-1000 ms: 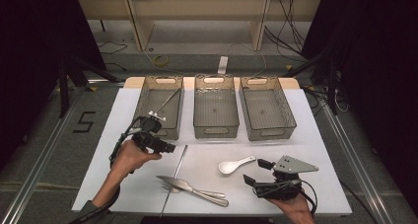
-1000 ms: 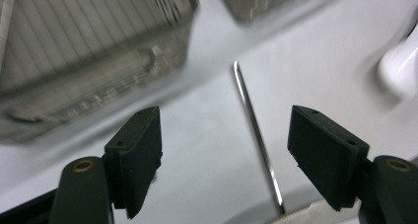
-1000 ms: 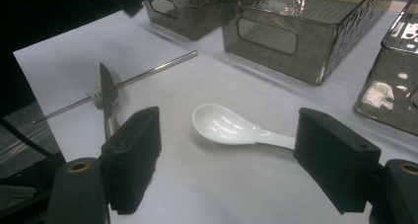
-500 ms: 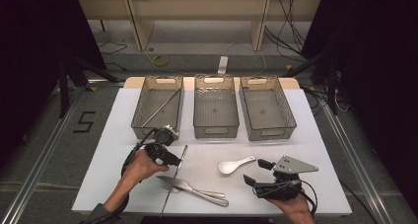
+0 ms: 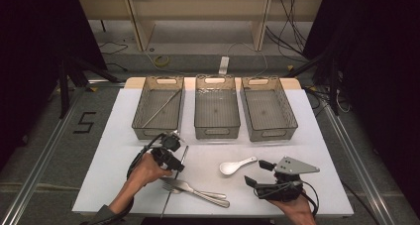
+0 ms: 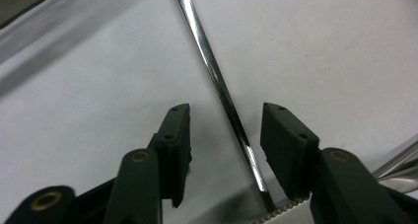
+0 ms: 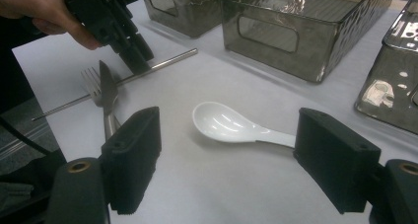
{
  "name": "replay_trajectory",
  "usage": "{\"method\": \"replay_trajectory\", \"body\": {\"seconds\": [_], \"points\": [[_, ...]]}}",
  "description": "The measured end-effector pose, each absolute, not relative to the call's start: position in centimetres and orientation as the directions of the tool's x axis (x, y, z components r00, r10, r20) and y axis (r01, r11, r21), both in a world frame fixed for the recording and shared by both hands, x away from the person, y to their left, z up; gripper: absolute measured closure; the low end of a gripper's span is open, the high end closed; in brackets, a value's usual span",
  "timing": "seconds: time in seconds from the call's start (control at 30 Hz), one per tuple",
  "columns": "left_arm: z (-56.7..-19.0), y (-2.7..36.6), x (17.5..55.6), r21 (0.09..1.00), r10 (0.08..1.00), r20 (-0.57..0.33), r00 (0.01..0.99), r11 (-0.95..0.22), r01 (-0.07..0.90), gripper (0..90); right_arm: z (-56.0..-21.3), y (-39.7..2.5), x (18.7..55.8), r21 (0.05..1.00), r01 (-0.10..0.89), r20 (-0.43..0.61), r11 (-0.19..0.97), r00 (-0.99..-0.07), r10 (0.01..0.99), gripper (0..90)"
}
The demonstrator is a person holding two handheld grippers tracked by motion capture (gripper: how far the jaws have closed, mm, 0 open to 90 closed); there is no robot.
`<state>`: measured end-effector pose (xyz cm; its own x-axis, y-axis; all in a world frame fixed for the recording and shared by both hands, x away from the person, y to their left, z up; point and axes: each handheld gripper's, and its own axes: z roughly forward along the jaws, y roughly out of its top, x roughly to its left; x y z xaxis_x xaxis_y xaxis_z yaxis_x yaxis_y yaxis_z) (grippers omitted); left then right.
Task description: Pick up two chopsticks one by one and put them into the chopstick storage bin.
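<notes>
A thin metal rod [image 5: 174, 183] lies on the white table [image 5: 307, 136], running from near the left bin toward the front edge. My left gripper [image 5: 177, 166] is down over it, open, with one jaw on each side of the rod [image 6: 224, 93]. A white spoon [image 5: 236, 166] lies right of the rod, bowl to the left. My right gripper [image 5: 257, 173] sits just in front of the spoon, open, and the spoon [image 7: 231, 125] lies ahead of its jaws, apart from them. A fork [image 7: 92, 83] and knife [image 7: 108, 91] lie crossed over the rod [image 7: 162, 66] near the front.
Three smoky clear bins stand in a row at the back: the left bin [image 5: 141, 121] holds another metal rod [image 5: 161, 107], while the middle bin [image 5: 216, 131] and the right bin [image 5: 270, 133] look bare. The fork and knife [image 5: 198, 189] lie between the two hands.
My left gripper has come away from the left bin's front wall, moving toward me and to the right, and now straddles the rod on the table. The right gripper has stayed put.
</notes>
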<state>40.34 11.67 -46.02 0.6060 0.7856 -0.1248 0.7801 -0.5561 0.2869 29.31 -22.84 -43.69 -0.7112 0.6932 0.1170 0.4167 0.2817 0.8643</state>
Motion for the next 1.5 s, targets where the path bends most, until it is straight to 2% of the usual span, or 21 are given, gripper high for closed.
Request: {"method": "replay_trajectory", "body": {"seconds": [0.2, 0.37, 0.8, 1.23, 1.5], "points": [[-46.2, 11.2, 40.2, 0.269, 0.775, -0.115, 0.621, -0.578, 0.77, 57.2, -43.7, -22.9, 29.3, 0.865, 0.416, 0.117, 0.28, -0.71, 0.694, 26.7], [-46.2, 10.9, 40.0, 0.257, 0.761, -0.05, 0.647, -0.616, 0.745, 66.0, -43.7, -22.8, 29.3, 0.866, 0.416, 0.118, 0.278, -0.71, 0.694, 26.8], [-46.2, 11.3, 40.4, 0.248, 0.738, -0.036, 0.674, -0.646, 0.721, 83.3, -43.6, -22.9, 29.2, 0.867, 0.412, 0.112, 0.28, -0.708, 0.697, 27.2], [-46.0, 12.0, 40.6, 0.253, 0.713, -0.053, 0.699, -0.668, 0.7, 84.8, -43.6, -23.1, 29.2, 0.868, 0.417, 0.119, 0.27, -0.703, 0.701, 28.0], [-44.7, 13.5, 40.9, 0.274, 0.714, -0.064, 0.697, -0.659, 0.7, 84.9, -43.5, -23.3, 29.3, 0.87, 0.418, 0.125, 0.263, -0.701, 0.703, 28.2]]}}
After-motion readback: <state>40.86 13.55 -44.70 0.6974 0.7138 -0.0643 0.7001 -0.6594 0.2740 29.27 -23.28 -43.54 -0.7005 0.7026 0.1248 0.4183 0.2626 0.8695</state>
